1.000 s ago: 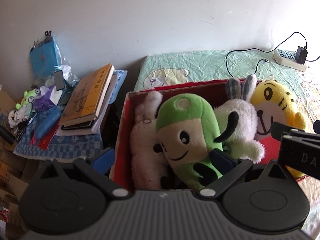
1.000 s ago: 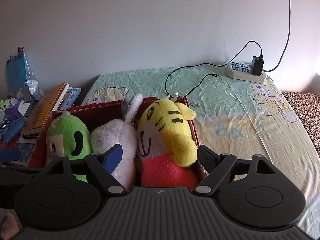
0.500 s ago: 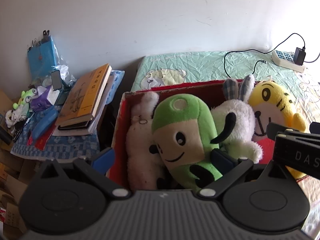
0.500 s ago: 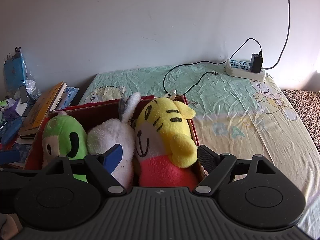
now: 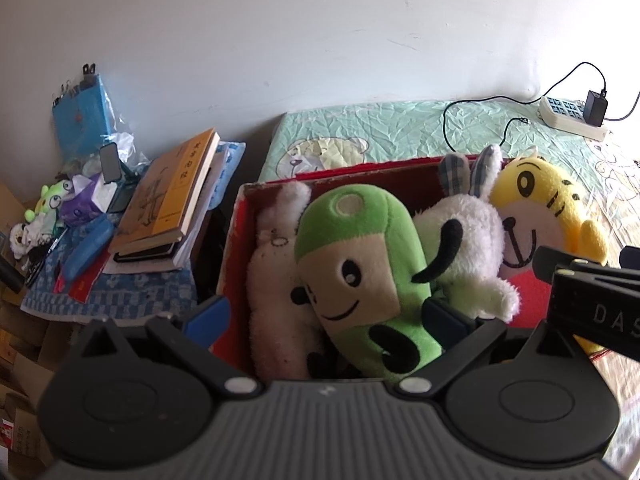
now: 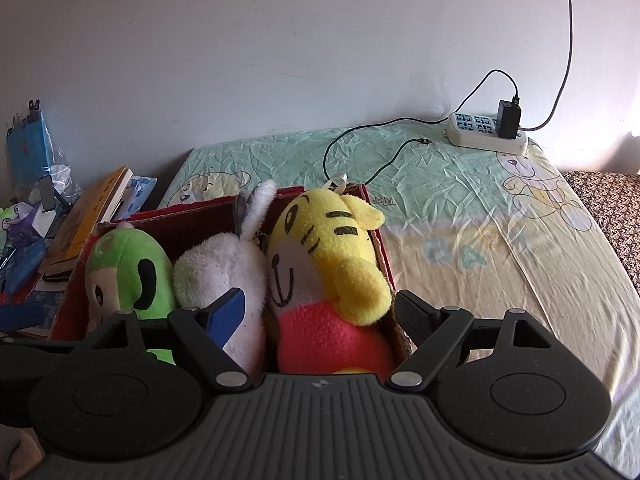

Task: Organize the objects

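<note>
From the left wrist camera, the left gripper [image 5: 326,318] hangs over the near edge of a red cardboard box [image 5: 256,200] that sits on a bed [image 5: 380,128] with a green cartoon sheet. Its fingers are spread wide and grasp nothing; the left finger lies outside the box's left wall, the right one inside among the toys. Four plush toys fill the box in a row: a pale pink plush [image 5: 276,276] at the left, a green plush [image 5: 360,260] leaning across it, a white bunny plush [image 5: 464,236] with plaid ears, and a yellow tiger plush [image 5: 540,204] at the right. The right gripper [image 5: 592,300] enters from the right edge, in front of the tiger. Left of the bed, a stack of books [image 5: 168,200] rests on a cluttered side table [image 5: 120,296]. A white power strip [image 5: 568,116] lies at the far right of the bed.

From the right wrist camera, the right gripper [image 6: 320,312] also stands released, its fingers parted on either side of the yellow tiger plush [image 6: 328,252]: the left finger against the white bunny plush [image 6: 224,268], the right finger just outside the red cardboard box's [image 6: 376,248] right wall. The green plush [image 6: 128,276] sits further left. The power strip [image 6: 486,134], with a black charger plugged in, lies on the far side of the bed [image 6: 480,240], its cable trailing over the sheet.
</note>
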Demonstrator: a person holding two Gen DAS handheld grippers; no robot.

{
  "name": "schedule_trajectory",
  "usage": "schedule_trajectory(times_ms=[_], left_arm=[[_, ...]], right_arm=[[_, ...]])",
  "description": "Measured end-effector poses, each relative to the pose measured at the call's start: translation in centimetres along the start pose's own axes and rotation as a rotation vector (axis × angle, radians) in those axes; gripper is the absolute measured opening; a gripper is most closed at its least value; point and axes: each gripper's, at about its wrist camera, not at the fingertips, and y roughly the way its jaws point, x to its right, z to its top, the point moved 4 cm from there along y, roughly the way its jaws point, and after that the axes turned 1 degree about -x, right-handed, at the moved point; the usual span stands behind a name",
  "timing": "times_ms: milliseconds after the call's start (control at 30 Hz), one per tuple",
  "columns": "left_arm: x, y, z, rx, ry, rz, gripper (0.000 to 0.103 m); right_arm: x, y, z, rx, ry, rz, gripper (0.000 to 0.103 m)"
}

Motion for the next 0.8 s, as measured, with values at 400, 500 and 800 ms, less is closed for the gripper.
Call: schedule_trajectory(times_ms=[400, 500, 800], left_arm=[[0.46, 0.25, 0.13, -0.001, 0.009, 0.0, 0.101], [0.74, 0.14, 0.08, 0.002, 0.01, 0.006, 0.101], [-0.04, -0.06, -0.19, -0.008, -0.026, 0.03, 0.101]], right_arm=[[0.08, 0.06, -0.05, 0.004, 0.008, 0.004, 0.084], [0.04, 0.03, -0.07, 0.005, 0.004, 0.01, 0.084], [-0.57, 0.38, 0.02, -0.001, -0.022, 0.041, 0.084]])
